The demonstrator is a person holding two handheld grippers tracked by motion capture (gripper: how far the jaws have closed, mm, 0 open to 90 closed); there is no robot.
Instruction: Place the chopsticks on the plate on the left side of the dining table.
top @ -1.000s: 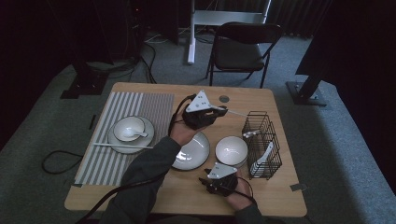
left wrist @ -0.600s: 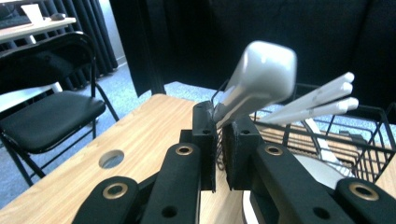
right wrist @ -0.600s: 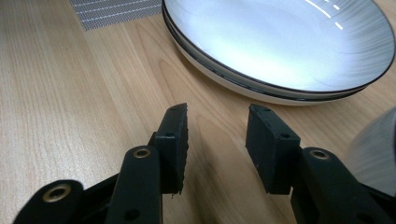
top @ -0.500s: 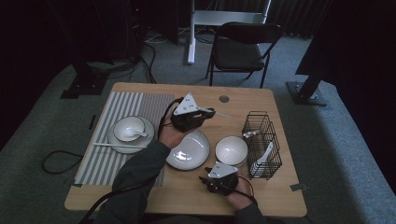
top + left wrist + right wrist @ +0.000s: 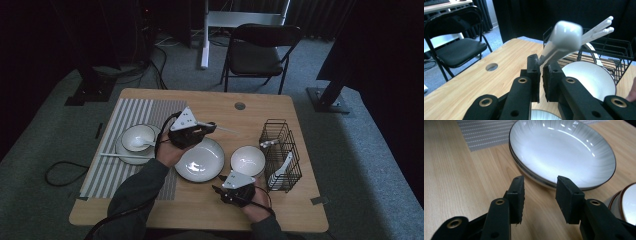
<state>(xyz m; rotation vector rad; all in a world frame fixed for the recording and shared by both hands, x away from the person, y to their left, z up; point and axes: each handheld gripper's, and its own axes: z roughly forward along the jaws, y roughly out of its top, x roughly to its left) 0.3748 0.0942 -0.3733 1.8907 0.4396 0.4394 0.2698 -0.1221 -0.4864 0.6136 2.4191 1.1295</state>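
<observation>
- Left gripper pinches spoon w/ chopsticks, long axis pointing 3 o'clock toward rack.
- Moved left since earlier, now over plate.
- Right gripper spread.

**Around the table: what I see besides the work**

I see a wooden table with a round cable hole near its far edge. A striped grey mat covers the left part; on it sits a plate with a bowl and a spoon in it, with a white stick lying at the near rim. A small brown-rimmed bowl stands just beside a black wire basket. Beyond the table stands a black folding chair on grey carpet.
</observation>
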